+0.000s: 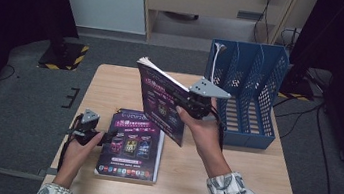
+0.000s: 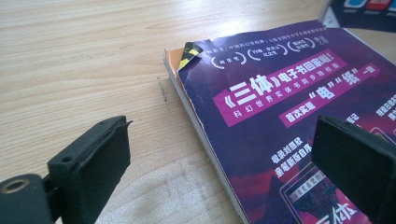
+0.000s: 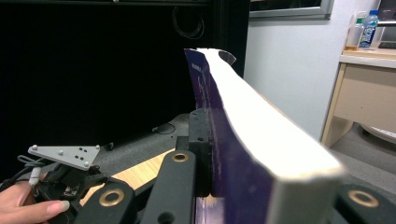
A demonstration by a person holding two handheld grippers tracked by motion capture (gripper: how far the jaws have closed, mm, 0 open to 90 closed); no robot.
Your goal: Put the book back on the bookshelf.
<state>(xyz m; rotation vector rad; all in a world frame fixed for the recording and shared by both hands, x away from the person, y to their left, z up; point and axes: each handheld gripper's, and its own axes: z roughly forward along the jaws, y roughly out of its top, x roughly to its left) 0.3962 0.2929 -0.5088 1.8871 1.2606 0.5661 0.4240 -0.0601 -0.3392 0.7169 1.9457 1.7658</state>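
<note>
Above the bench [image 1: 249,188], your right gripper [image 1: 190,101] has its jaws clamped on a raised purple book [image 1: 162,98], while your left gripper [image 1: 99,136] rests with jaws apart beside the flat book [image 1: 133,147].

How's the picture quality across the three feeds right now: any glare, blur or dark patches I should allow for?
High view: soft overall, dark at both side edges, table evenly lit. Left gripper view: sharp on the flat book, mild sheen on its cover, near jaws slightly soft. Right gripper view: the held book sits so close that its page edge is blurred and bright, and the left half of the background is nearly black.
</note>
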